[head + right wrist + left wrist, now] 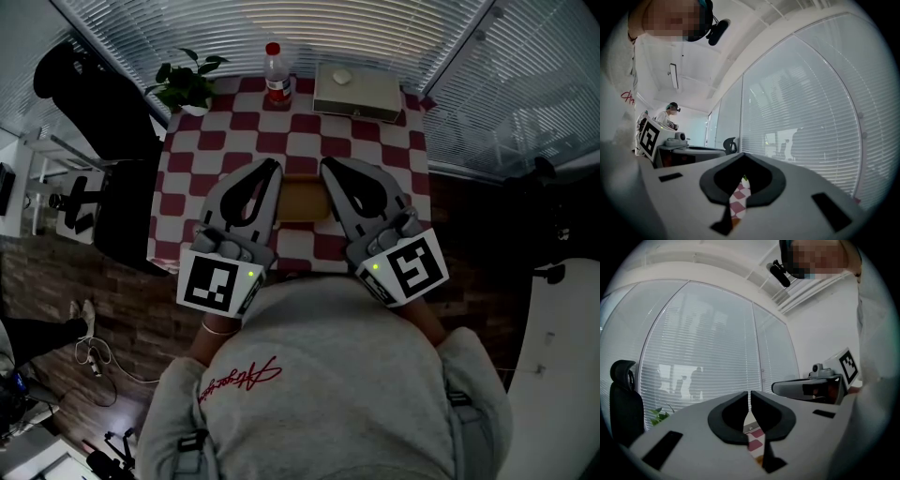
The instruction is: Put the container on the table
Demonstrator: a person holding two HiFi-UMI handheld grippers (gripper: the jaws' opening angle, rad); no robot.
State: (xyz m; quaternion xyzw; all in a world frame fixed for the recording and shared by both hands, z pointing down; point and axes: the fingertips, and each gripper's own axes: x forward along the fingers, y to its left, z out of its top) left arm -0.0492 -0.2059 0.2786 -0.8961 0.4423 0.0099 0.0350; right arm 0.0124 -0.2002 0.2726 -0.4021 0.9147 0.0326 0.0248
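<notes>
- Person's grey sweatshirt (328, 375) is nearest, behind both grippers.
- left gripper (272, 169): held level, pointing away from the person. Jaws are together w/ nothing between them. Its marker cube (220, 281) sits at the rear end.
- right gripper (328, 167): same pose, alongside the left one, tips angled slightly toward it. Jaws are closed and empty. Its marker cube (412, 267) is at the rear.
- tan container (302, 200): lies on the table btwn the two grippers, just beside both and short of their tips. Can't tell if either touches it.
- table (375, 150): red/white checked cloth, under and ahead of both grippers.
- Ahead of the tips, at the table's far edge: bottle (276, 75) w/ red cap, roughly straight ahead; beige box (356, 92) just right of it, beyond the right gripper.
- Potted plant (187, 82): far corner, ahead-left of the left gripper.
- Black office chair (103, 112): off the table, well left of the left gripper.
- Window blinds (281, 23): farthest, beyond the table.
</notes>
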